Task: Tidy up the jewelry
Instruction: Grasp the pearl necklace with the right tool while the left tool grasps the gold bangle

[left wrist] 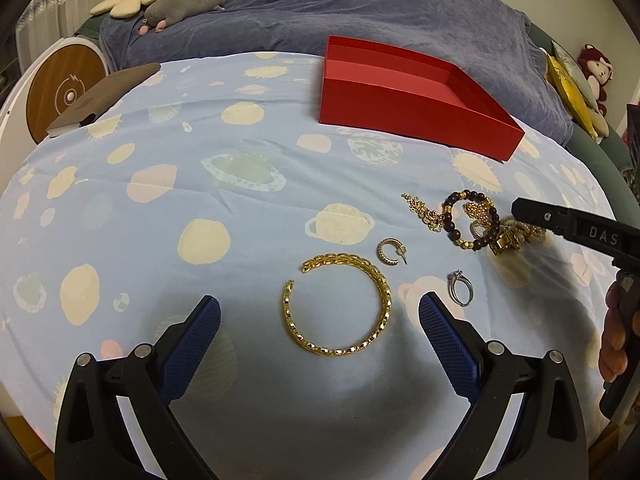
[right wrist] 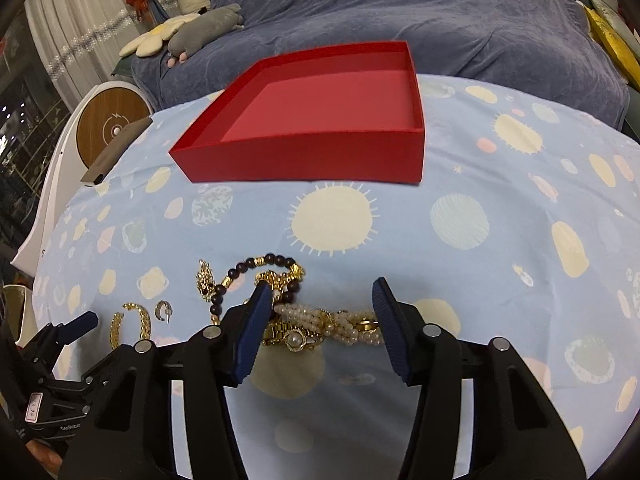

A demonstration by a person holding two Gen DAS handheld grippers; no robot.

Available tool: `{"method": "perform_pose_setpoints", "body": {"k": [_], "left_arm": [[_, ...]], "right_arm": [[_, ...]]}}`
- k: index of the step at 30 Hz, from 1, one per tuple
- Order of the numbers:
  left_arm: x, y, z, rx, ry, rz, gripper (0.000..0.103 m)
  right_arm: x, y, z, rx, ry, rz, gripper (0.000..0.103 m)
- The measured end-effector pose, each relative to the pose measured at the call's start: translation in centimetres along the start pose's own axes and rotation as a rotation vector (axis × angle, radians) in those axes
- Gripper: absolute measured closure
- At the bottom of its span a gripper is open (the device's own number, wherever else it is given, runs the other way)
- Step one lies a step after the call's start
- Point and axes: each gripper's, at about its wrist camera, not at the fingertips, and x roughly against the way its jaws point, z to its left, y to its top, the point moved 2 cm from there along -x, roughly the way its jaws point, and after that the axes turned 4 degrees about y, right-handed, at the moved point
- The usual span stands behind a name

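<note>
Right wrist view: right gripper (right wrist: 318, 304) straddles the pearl strand (right wrist: 320, 320), jaws half spread, not yet pinching. Left gripper (left wrist: 320, 312) hangs wide open over the gold bangle (left wrist: 340, 308); red box (right wrist: 304, 160) waits empty beyond

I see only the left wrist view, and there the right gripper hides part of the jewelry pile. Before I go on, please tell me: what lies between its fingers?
Observer: In the right wrist view, a white pearl strand lies between the fingers of the right gripper, tangled with a gold watch.
Operator: Thank you. From my side the near wall hides most of the red box's floor. Is anything inside it?
Observer: No. From the right wrist view the floor of the red box shows bare, with no jewelry in it.
</note>
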Motion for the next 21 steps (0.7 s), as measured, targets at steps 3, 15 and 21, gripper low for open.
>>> {"method": "perform_pose_setpoints", "body": {"k": [3, 15, 21], "left_arm": [[-0.1, -0.1, -0.1, -0.011, 0.002, 0.003, 0.006], [-0.1, -0.2, -0.7, -0.012, -0.012, 0.004, 0.006], [-0.3, -0.4, -0.5, -0.021, 0.002, 0.000, 0.006]], "right_arm": [[0.3, -1.1, 0.2, 0.012, 0.000, 0.014, 0.067], [1.5, -4.3, -0.3, 0.011, -0.006, 0.044, 0.085], [1.3, -4.0, -0.3, -0.016, -0.006, 0.034, 0.087]]}}
